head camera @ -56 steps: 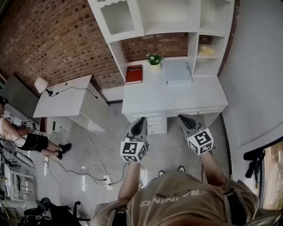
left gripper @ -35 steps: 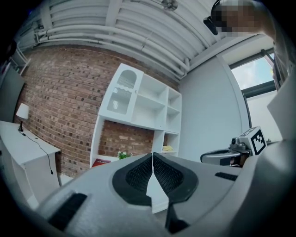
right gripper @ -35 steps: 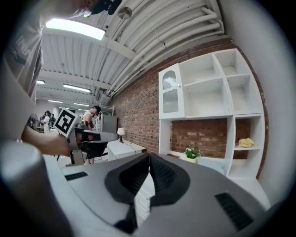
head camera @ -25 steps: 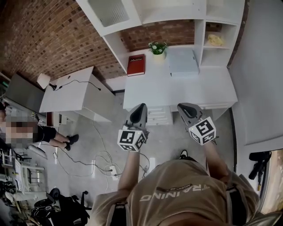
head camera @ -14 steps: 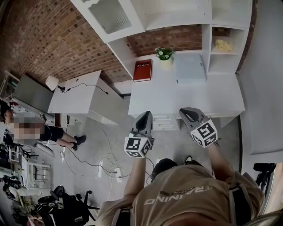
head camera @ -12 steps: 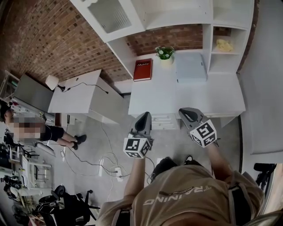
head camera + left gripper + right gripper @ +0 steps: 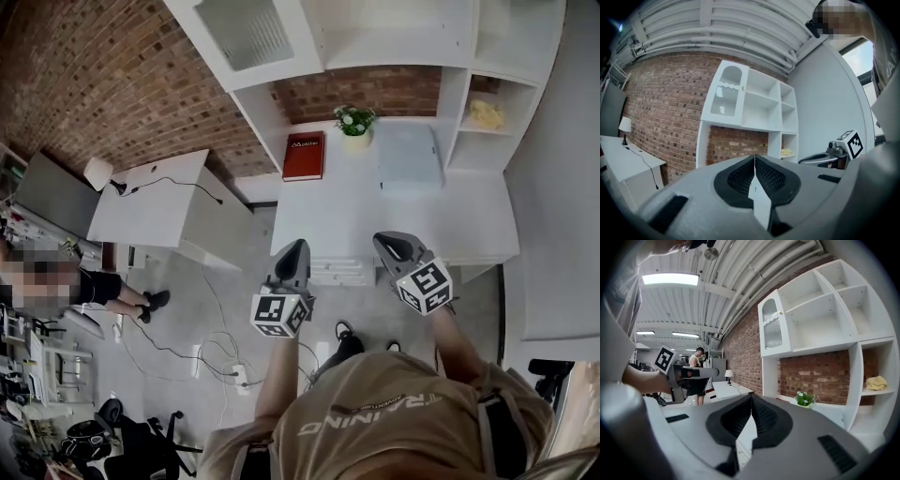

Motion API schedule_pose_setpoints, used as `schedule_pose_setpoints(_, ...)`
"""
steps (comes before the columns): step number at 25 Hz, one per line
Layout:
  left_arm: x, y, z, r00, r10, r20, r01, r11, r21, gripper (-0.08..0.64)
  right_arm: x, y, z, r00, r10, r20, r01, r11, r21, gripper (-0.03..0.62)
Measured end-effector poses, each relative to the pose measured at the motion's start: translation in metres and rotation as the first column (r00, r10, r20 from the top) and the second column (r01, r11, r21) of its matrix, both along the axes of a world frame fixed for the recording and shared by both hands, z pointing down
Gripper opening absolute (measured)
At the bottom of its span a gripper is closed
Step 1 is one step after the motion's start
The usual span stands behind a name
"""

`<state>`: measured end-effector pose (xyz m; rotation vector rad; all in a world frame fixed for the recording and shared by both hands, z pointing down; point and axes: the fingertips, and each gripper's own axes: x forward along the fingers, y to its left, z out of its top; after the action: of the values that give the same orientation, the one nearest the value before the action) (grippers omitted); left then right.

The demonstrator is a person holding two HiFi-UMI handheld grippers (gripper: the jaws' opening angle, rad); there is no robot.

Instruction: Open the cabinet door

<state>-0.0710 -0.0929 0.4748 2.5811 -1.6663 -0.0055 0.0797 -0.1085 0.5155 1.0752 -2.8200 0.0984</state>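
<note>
The white wall cabinet's glass-paned door (image 7: 253, 33) is at the top left of the head view and stands closed; it also shows in the left gripper view (image 7: 727, 96) and the right gripper view (image 7: 772, 329). My left gripper (image 7: 298, 247) hangs over the floor just short of the white desk (image 7: 394, 211), shut with nothing in it. My right gripper (image 7: 383, 241) is beside it at the desk's front edge, also shut and empty. In each gripper view the jaws, left (image 7: 754, 160) and right (image 7: 751, 400), meet along one line. Both are far below the door.
On the desk lie a red book (image 7: 305, 156), a potted plant (image 7: 354, 122) and a pale blue box (image 7: 409, 157). A yellow item (image 7: 486, 112) sits in a right shelf. A side table (image 7: 150, 202) with a lamp stands left; cables (image 7: 216, 352) cross the floor. A person sits far left.
Both grippers stay shut and side by side. The desk and cabinet have shifted in the head view as the person moved a little closer to the desk.
</note>
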Motion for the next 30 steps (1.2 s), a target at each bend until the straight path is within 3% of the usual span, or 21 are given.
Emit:
schedule_pose_setpoints(5,-0.012,-0.047,-0.012,0.998,0.053,-0.034,-0.052,0.998,0.041,0.014,-0.010,-0.041,-0.025,0.999,0.048,-0.026,-0.047,0.997,0.054,0.012)
schedule_pose_setpoints(11,-0.034,-0.089,-0.024,0.989,0.141,-0.047,-0.138,0.989,0.050,0.014,-0.030,-0.081,-0.028,0.989,0.134,-0.056,-0.133,0.991,0.029,0.012)
schedule_pose_setpoints(16,-0.056,-0.118,-0.014,0.983,0.180,-0.045,-0.178,0.983,0.034,0.014,-0.053,-0.104,-0.032,0.983,0.177,-0.054,-0.175,0.983,0.047,0.012)
schedule_pose_setpoints(20,-0.066,-0.139,0.003,0.980,0.183,-0.077,-0.185,0.983,-0.011,0.014,-0.060,-0.113,-0.007,0.979,0.192,-0.073,-0.193,0.981,-0.016,0.012)
schedule_pose_setpoints(25,-0.065,-0.164,0.022,0.981,0.188,-0.050,-0.190,0.981,-0.047,0.014,-0.056,-0.135,0.005,0.975,0.205,-0.090,-0.210,0.976,-0.056,0.012)
schedule_pose_setpoints(30,-0.037,-0.195,0.024,0.978,0.203,-0.041,-0.205,0.977,-0.061,0.014,-0.046,-0.168,0.007,0.980,0.179,-0.084,-0.183,0.982,-0.039,0.012)
